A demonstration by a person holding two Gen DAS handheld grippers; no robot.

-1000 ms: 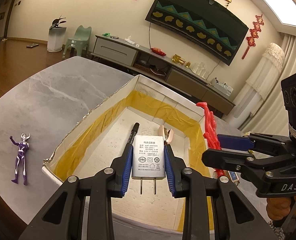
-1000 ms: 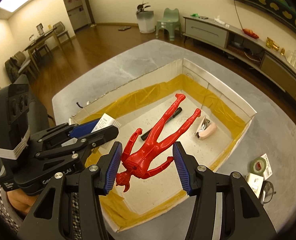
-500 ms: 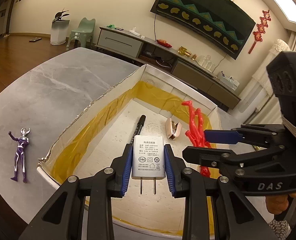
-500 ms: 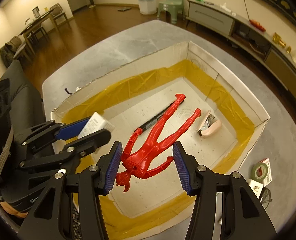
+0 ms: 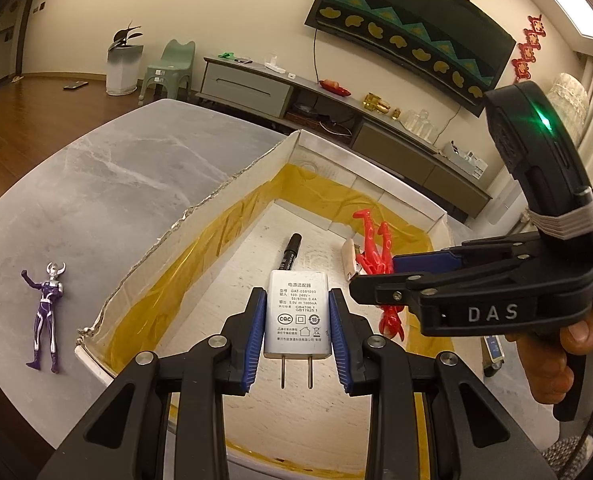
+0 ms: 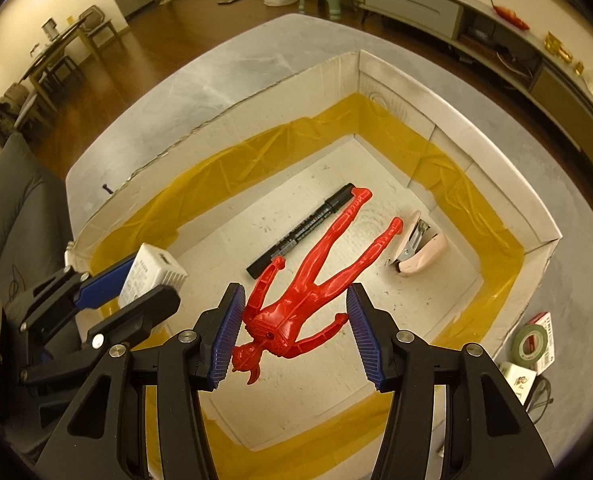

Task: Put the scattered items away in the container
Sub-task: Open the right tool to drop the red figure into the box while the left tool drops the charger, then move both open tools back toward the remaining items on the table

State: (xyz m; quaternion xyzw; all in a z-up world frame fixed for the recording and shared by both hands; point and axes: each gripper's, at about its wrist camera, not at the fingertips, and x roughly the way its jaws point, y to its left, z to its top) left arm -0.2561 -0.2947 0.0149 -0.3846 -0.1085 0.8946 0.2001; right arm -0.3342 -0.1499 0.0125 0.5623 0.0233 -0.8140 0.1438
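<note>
Lying flat on the grey table, well out to the left of the left gripper (image 5: 296, 336), a purple figurine (image 5: 45, 300) is seen outside the box and not yet tidied; it is judged light, rigid and thin-limbed, best taken across the torso. Between the blue pads of the left gripper a white power adapter (image 5: 297, 314) is clamped by its flat sides, prongs toward the camera, above the near end of the cardboard box (image 6: 448, 120); the smooth hard shell is judged light but somewhat slippery, so the broad faces are the sound hold. Ahead of both grippers, on the box floor, a black marker (image 6: 304, 232) and a pink stapler (image 6: 416, 248) are seen. The right gripper (image 6: 296, 332) is held widely parted over the box; a red figurine (image 6: 312, 280) sits between the pads, touching at most the left one, so whether it is gripped cannot be told. Stiff and light, it is judged best held at the chest.
</note>
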